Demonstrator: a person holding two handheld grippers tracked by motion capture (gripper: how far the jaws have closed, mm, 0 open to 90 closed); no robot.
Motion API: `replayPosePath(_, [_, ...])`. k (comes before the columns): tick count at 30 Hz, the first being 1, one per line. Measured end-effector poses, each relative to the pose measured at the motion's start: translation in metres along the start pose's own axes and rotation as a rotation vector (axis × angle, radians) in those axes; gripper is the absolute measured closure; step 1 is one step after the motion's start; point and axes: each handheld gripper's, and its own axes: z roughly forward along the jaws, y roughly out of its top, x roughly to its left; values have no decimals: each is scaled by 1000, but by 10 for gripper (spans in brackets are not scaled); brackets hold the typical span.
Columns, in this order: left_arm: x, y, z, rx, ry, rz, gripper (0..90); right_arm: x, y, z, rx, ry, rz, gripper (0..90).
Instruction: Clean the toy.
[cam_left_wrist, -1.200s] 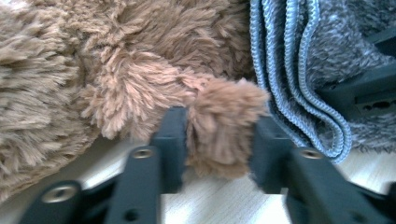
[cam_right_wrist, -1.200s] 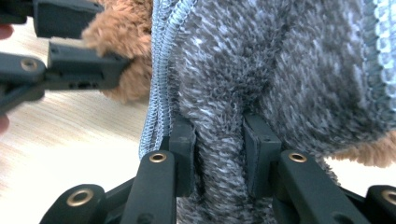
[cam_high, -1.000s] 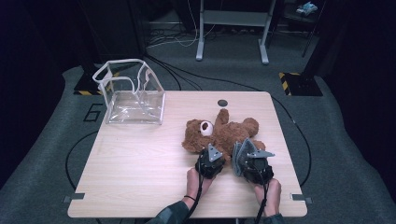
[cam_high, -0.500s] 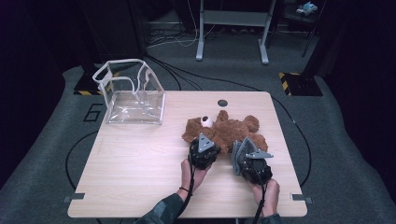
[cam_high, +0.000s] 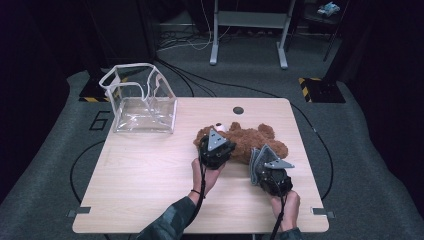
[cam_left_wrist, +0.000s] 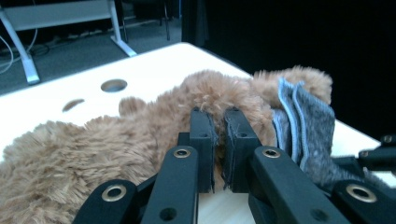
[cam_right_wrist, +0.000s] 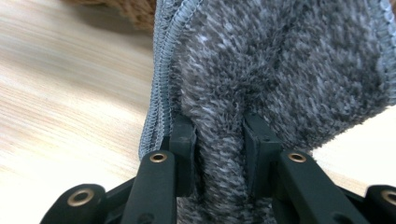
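Note:
A brown teddy bear lies right of the table's middle. My left gripper is over the bear's left end. In the left gripper view the two pads are pinched together on a tuft of the bear's fur. A folded grey fleecy cloth with a stitched edge stands against the bear's near right side. My right gripper is shut on it. In the right gripper view the cloth bulges between the pads and hides what lies beyond. The same cloth appears at the right of the left gripper view.
A clear plastic bag with white edging stands open at the table's far left corner. A round hole sits near the far edge of the wooden table. Cables and a metal frame's legs are on the floor behind.
My left gripper has moved up and away from the near edge with the bear's fur in it, and the bear has shifted under it. The right gripper and the grey cloth have stayed put.

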Motion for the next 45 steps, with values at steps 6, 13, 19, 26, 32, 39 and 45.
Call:
replayPosePath(6, [9,13,7,18,13,-9,838,1,6,-5,-28,-5,-5,693])
replayPosePath(13, [19,10,13,47,1,-54,830,10,22,-9,-88,5,-21,696])
replayPosePath(19, [24,10,13,48,2,-68,828,27,57,-11,-159,15,-58,696])
replayPosePath(26, [29,10,14,68,4,-63,827,40,89,-1,-187,6,-86,695])
replayPosePath(32, [35,11,12,69,18,-62,827,29,92,18,-121,-56,-69,703])
replayPosePath(39, [48,11,13,75,44,-81,826,-4,82,23,-93,-123,-19,708])
replayPosePath(45, [57,10,16,82,60,-98,816,-31,77,27,-65,-173,41,706])
